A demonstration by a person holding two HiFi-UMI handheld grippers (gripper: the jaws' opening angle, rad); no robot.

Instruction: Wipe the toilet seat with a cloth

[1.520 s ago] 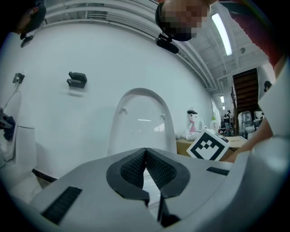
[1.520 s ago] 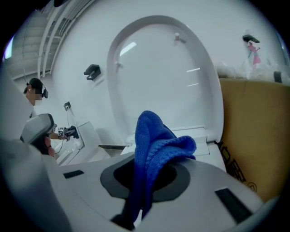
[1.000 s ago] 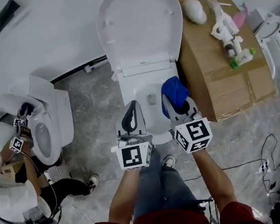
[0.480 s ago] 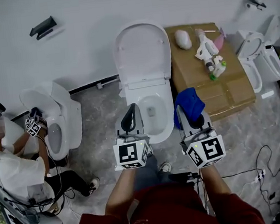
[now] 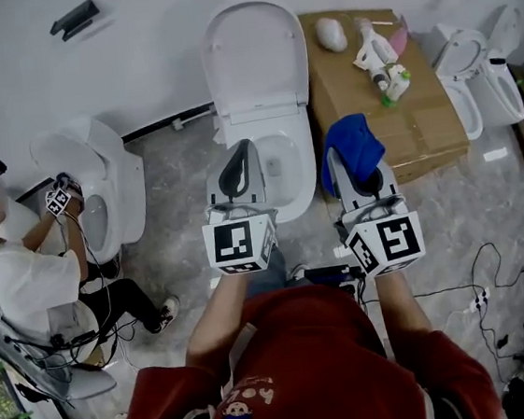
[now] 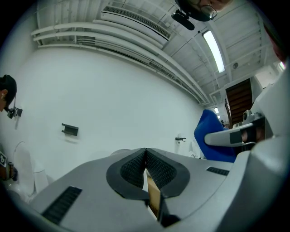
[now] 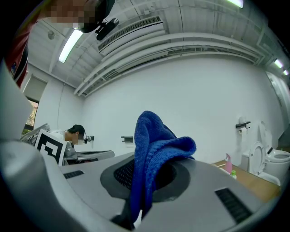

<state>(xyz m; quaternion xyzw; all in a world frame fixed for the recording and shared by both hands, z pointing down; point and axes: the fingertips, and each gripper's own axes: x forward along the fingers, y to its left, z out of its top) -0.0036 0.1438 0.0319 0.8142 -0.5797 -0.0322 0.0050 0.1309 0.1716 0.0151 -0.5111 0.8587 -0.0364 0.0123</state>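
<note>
A white toilet (image 5: 290,187) stands by the wall with its lid (image 5: 254,52) raised; its seat rim shows between my two grippers in the head view. My right gripper (image 5: 351,158) is shut on a blue cloth (image 5: 350,150), which bunches up out of its jaws (image 7: 153,154). My left gripper (image 5: 239,164) is shut with nothing in it; its black pads (image 6: 156,170) meet in the left gripper view. Both grippers are held level, well above the bowl. From the left gripper view the blue cloth (image 6: 212,138) shows at the right.
A cardboard box (image 5: 390,95) to the right of the toilet carries spray bottles (image 5: 381,57) and a white lump (image 5: 331,32). More toilets stand at left (image 5: 100,189) and far right (image 5: 477,71). A person (image 5: 25,278) sits at the left toilet. Cables lie on the floor (image 5: 483,291).
Both grippers rose away from the bowl with the camera, which now shows more of the room. The blue cloth stayed in the right gripper.
</note>
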